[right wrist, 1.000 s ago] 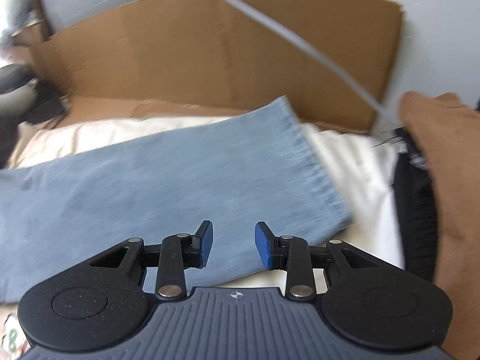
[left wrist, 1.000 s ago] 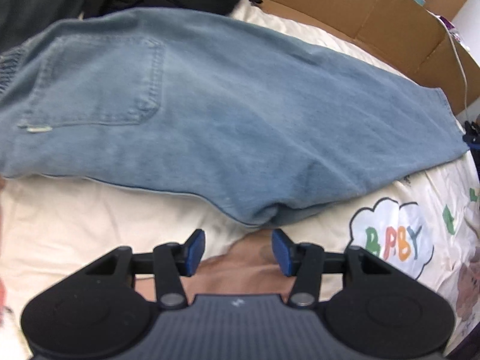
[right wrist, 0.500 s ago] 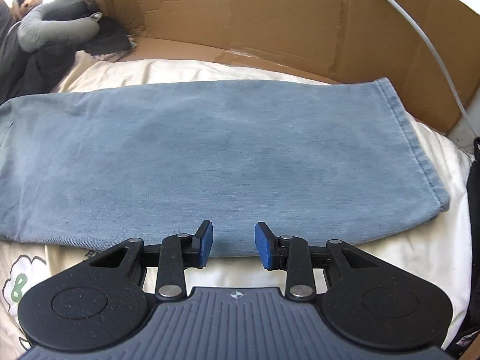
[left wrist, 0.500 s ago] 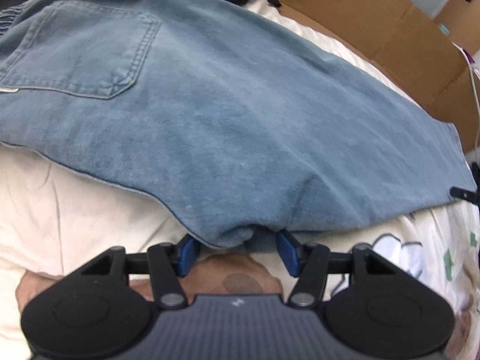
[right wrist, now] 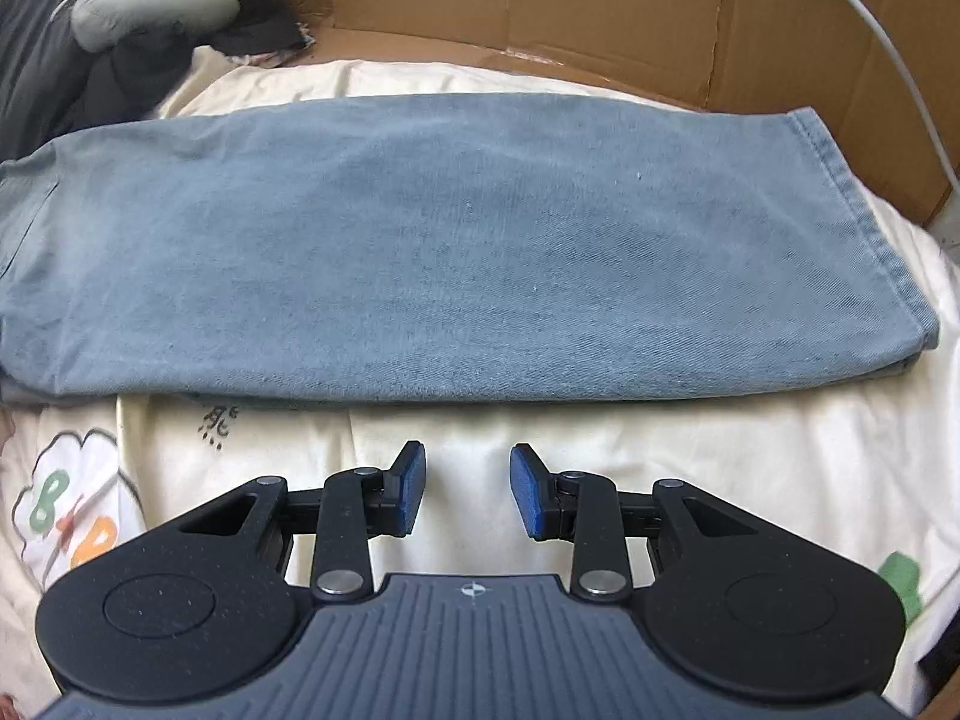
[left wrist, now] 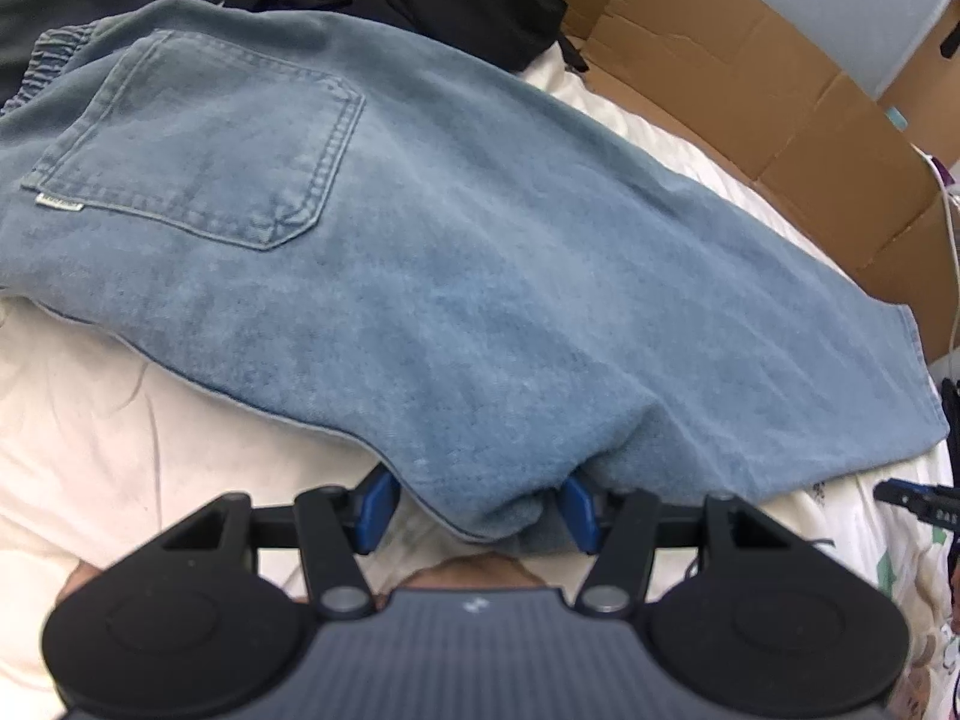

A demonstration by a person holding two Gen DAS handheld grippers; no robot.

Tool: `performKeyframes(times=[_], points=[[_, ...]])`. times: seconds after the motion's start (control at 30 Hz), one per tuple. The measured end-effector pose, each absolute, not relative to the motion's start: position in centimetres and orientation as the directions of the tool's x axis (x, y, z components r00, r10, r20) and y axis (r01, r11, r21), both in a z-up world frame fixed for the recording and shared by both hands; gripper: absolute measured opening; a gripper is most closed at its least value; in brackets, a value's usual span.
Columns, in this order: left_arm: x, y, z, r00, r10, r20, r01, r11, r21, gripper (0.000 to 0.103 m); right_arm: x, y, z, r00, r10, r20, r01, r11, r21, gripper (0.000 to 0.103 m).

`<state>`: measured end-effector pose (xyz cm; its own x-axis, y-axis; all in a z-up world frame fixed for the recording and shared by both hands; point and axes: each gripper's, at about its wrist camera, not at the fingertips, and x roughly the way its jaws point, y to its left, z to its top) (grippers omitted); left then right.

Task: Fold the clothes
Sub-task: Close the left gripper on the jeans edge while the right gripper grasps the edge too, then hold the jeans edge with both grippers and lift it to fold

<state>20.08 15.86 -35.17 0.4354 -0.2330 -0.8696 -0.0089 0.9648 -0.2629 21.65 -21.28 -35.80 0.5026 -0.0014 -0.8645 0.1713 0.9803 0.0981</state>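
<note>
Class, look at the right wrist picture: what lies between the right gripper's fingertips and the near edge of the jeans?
Only a bare strip of the cream printed bedsheet separates the right gripper from the jeans; the right wrist view shows this.

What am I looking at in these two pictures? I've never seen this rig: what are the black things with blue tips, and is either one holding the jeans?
Each picture comes from a camera mounted on a hand-held tool that a person carries, one in each hand, looking forward along its two blue-tipped fingers. A pair of light blue jeans, doubled lengthwise, lies on a cream bedsheet, with cardboard behind. In the left view, a bulge of the jeans' near edge sits between the left tongs, which have just been opening; they are not clamped on it. In the right view, the right tongs are open over bare sheet, short of the leg.
</note>
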Motion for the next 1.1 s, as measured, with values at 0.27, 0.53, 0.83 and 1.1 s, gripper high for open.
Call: performKeyframes(times=[0.27,0.53,0.83,1.1], points=[[20.1,16.1,-34.9,0.430,-0.248,-0.868,-0.018,0.959,-0.283,0.060,22.8,-21.4,-34.1,0.568,-0.033,-0.822,0.202,0.974,0.100,0.039],[20.2,16.0,-34.9,0.418,-0.245,-0.875,-0.021,0.960,-0.279,0.060,23.7,-21.9,-34.4,0.575,-0.032,-0.818,0.201,0.974,0.103,0.039],[20.7,15.9,-36.4,0.370,-0.252,-0.894,-0.047,0.956,-0.288,0.063,25.5,-20.9,-35.7,0.546,0.016,-0.837,0.172,0.976,0.131,0.039],[21.6,14.8,-37.0,0.349,-0.252,-0.903,-0.018,0.961,-0.275,0.062,26.7,-18.6,-36.2,0.535,0.108,-0.838,0.072,0.982,0.173,0.039]])
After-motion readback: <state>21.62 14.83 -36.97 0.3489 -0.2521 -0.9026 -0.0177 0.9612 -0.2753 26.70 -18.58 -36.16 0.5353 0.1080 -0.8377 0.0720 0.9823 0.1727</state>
